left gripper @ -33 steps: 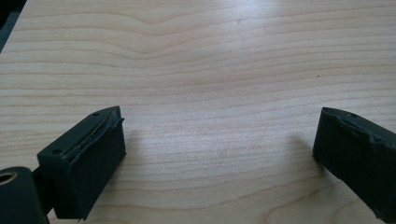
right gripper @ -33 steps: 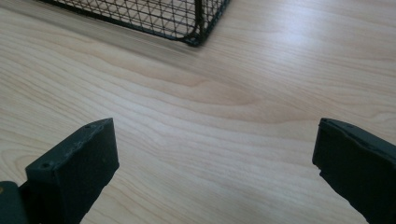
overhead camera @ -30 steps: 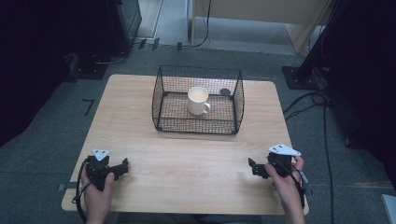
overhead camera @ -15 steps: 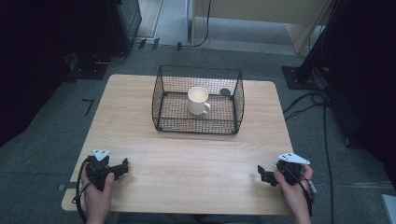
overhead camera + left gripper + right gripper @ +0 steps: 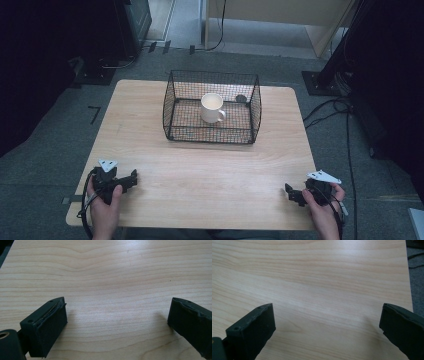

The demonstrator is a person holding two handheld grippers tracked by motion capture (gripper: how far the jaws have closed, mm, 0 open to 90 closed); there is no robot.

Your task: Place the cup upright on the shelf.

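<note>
A white mug stands upright inside a black wire basket at the far middle of the wooden table. My left gripper rests near the front left corner, held by a hand, and is open with bare wood between its jaws. At the front right corner a hand holds my right gripper, open as well, with nothing but tabletop between its jaws. Both grippers are far from the basket.
A small dark round object lies inside the basket behind the mug. Cables run over the grey floor to the right of the table. The table's right edge is close to my right gripper.
My right gripper has moved back toward the front right corner of the table. The left gripper, the mug and the basket have stayed put.
</note>
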